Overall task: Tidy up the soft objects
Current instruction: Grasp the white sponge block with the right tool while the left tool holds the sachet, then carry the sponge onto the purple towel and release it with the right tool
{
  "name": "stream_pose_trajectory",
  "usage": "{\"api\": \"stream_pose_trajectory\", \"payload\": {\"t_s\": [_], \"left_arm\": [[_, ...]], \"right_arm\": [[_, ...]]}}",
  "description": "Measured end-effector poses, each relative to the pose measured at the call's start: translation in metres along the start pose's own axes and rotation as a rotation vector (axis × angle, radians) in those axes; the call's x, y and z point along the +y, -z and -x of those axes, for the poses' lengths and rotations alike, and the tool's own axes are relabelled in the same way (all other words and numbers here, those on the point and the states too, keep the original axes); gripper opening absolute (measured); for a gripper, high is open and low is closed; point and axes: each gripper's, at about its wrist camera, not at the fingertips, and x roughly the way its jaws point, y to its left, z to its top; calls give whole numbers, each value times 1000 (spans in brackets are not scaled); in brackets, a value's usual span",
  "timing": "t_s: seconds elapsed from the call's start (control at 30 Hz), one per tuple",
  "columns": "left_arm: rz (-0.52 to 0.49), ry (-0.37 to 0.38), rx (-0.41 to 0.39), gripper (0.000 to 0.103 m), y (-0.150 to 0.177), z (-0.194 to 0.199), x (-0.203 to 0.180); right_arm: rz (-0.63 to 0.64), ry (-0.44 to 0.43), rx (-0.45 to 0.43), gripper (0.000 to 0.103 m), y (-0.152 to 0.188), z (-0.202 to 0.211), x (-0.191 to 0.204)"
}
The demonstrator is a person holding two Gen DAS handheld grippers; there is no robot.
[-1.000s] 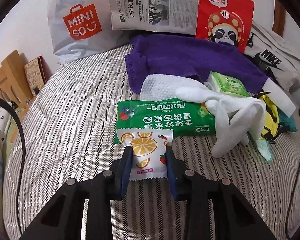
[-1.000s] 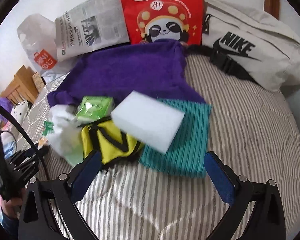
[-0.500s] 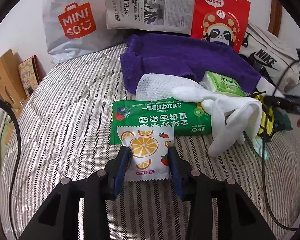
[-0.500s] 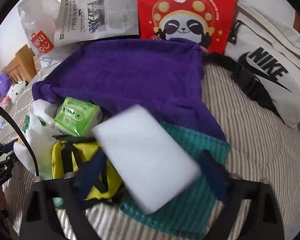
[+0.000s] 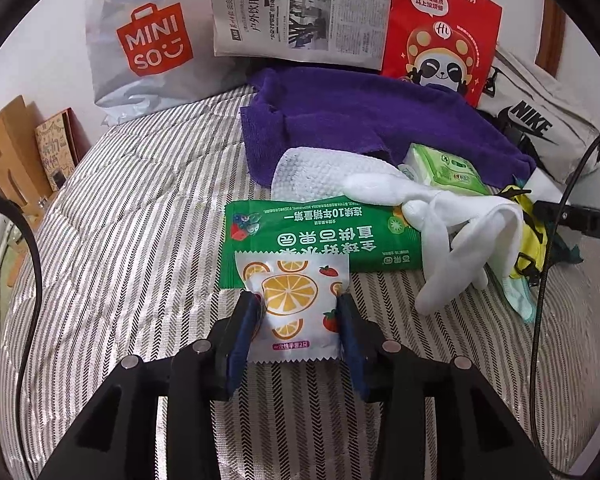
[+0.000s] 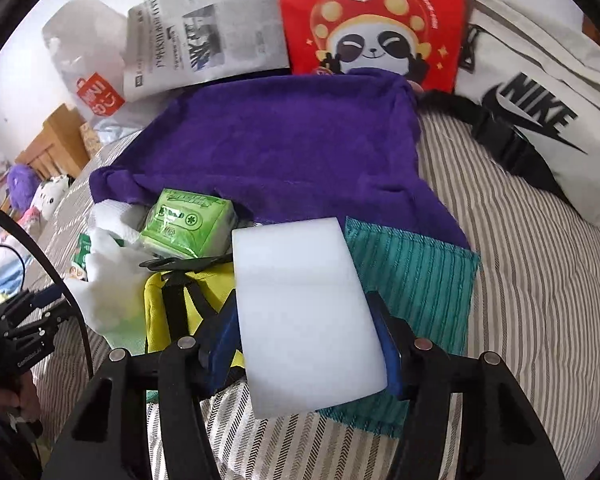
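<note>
My left gripper (image 5: 298,312) is shut on a white packet printed with orange slices (image 5: 294,304), held just above the striped bed cover (image 5: 132,240). Beyond it lie a long green packet (image 5: 320,236), a white glove (image 5: 456,232), a white cloth (image 5: 316,168), a green tissue pack (image 5: 444,164) and a purple towel (image 5: 372,120). My right gripper (image 6: 306,320) is shut on a white foam sponge (image 6: 304,312), over a teal cloth (image 6: 416,280) and a yellow pouch (image 6: 176,308). The purple towel (image 6: 284,144) and the tissue pack (image 6: 188,220) lie behind.
A Miniso bag (image 5: 148,44), a newspaper (image 5: 300,12) and a red panda bag (image 5: 440,36) lean on the wall at the back. A white Nike bag (image 6: 540,112) lies at the right. Wooden furniture (image 5: 8,152) stands left of the bed.
My right gripper has moved in around the white sponge and closed on it. My left gripper still holds the orange-slice packet and has drawn back slightly.
</note>
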Motion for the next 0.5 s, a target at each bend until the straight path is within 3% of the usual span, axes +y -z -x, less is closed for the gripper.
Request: {"api": "stream_pose_trajectory", "payload": {"t_s": [0.23, 0.5], "left_arm": [[76, 74, 37, 30, -1, 9, 19], [73, 66, 19, 30, -7, 34, 23]], "right_arm": [[-13, -13, -45, 59, 3, 27, 3], [-11, 1, -33, 59, 8, 43, 9]]}}
